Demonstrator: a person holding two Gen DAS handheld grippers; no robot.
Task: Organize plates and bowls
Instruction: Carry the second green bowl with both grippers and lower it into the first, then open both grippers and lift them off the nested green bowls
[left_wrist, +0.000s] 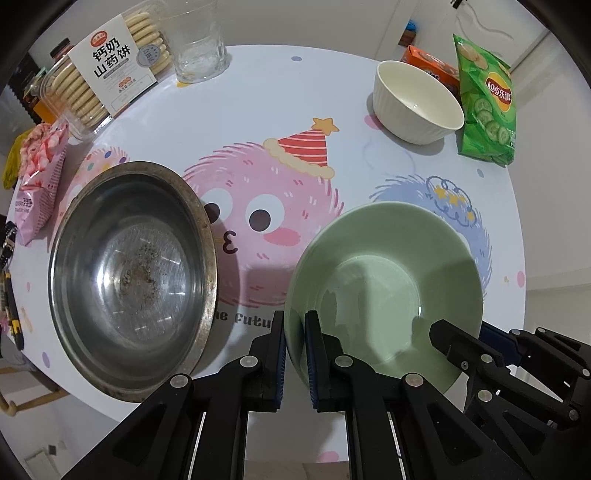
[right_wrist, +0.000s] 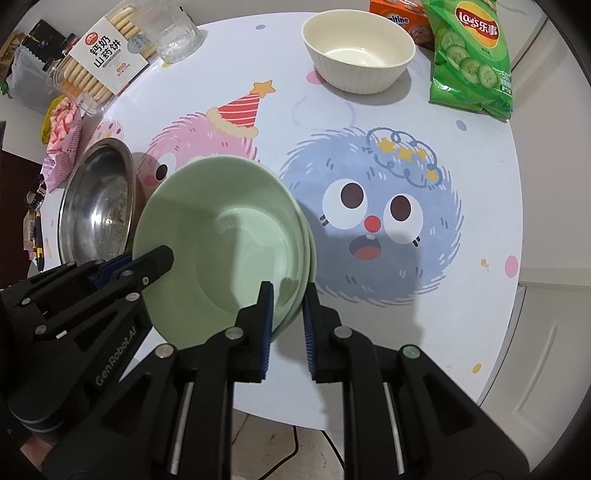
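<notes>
On round cartoon-print table (left_wrist: 258, 96): green bowl (left_wrist: 384, 273); steel basin (left_wrist: 133, 273); perhaps tiled floor.

Brightness: even, fairly bright indoor light on the white printed table (left_wrist: 280, 96).
Shadows: soft grey patches beside the green bowl (right_wrist: 221, 236), falling toward 3 o'clock in the right wrist view; a fainter one under the cream bowl (right_wrist: 356, 55).
Glare: small highlights inside the steel basin (left_wrist: 133, 266) and the glass (left_wrist: 199, 40).
Distortion: strong fisheye bulge; black vignette at the corners.
Focus: centre sharp, rims slightly soft.
</notes>
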